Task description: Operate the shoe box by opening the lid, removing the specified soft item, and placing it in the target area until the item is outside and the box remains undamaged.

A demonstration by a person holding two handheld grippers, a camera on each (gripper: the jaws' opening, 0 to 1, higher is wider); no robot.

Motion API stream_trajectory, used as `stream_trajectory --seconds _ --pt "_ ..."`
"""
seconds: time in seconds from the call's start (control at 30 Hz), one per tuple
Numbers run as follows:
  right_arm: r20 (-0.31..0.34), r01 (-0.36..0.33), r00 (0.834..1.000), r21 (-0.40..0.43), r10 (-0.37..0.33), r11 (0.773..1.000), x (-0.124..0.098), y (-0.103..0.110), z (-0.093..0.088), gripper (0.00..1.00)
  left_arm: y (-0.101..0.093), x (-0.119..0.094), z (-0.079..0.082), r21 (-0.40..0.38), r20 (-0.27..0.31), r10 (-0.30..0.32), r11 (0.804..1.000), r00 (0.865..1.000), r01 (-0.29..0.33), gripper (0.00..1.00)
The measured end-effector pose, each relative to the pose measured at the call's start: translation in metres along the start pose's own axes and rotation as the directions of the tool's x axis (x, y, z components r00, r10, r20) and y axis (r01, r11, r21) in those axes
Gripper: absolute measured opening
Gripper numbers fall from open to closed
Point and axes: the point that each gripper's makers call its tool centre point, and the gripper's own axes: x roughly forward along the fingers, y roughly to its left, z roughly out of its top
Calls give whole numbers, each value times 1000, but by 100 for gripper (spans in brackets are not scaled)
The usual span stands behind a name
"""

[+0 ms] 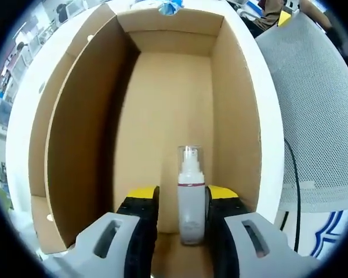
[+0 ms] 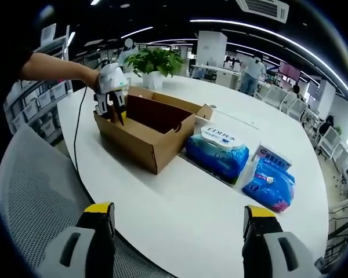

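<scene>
The open cardboard shoe box (image 1: 162,110) surrounds my left gripper (image 1: 182,194), which reaches down inside it. A small clear spray bottle (image 1: 191,200) with a white cap stands between the yellow-tipped jaws; the right jaw is against it and a narrow gap shows on the left. In the right gripper view the same box (image 2: 151,130) sits on the white table (image 2: 180,197), and a hand holds the left gripper (image 2: 111,107) at its far left end. My right gripper (image 2: 178,209) hovers wide open over the table's near edge, holding nothing.
Two blue soft packs lie right of the box: a larger one (image 2: 217,150) beside it and a smaller one (image 2: 269,182) further right. A potted plant (image 2: 153,61) stands behind the box. A grey mesh chair (image 2: 29,191) is at the table's near left.
</scene>
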Motion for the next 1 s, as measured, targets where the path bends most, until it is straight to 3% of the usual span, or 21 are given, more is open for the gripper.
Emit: stream_trajectory --seconds 0.3,1.0 --pt "-2 -5 1000 1 5 1000 2 0 -1 91 5 3 -8 -1 -13 18 1000 1000 -18 27" --pt "-5 -6 1000 8 6 1000 2 1 -3 91 3 11 -9 28 -34 10 1000 999 -9 20"
